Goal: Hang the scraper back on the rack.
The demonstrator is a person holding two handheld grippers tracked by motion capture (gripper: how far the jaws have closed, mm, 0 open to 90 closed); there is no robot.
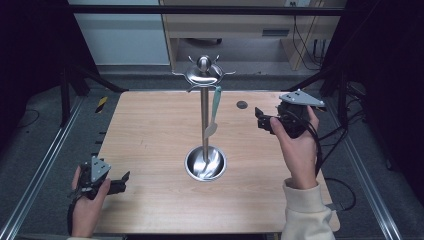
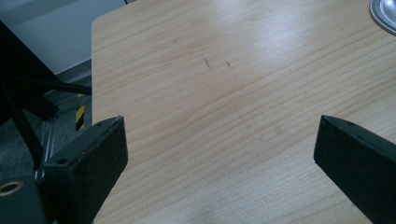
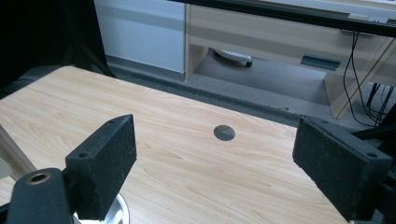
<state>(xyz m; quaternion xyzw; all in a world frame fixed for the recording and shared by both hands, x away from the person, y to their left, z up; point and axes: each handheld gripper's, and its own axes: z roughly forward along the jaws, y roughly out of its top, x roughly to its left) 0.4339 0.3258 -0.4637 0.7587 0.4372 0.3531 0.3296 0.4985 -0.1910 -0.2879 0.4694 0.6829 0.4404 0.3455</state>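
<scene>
A steel utensil stand [image 1: 205, 125] rises from a round dish base [image 1: 205, 164] at the middle of the wooden table [image 1: 150, 130]. From one hook of its top ring [image 1: 204, 74] hangs a spoon [image 1: 214, 114] with a pale teal handle, bowl down. My left gripper [image 1: 125, 182] rests low at the table's front left corner, open, with bare wood between its jaws [image 2: 219, 135]. My right gripper [image 1: 258, 118] hovers to the right of the stand, open and holding nothing [image 3: 212, 149]. The edge of the stand's base [image 3: 112, 212] sits under its left jaw.
A small dark round disc [image 1: 242, 104] lies on the table behind the right gripper's jaws, also seen as a disc [image 3: 224, 132] between them. The stand base's rim [image 2: 385, 11] is far ahead of the left gripper. Metal rails run along both table sides.
</scene>
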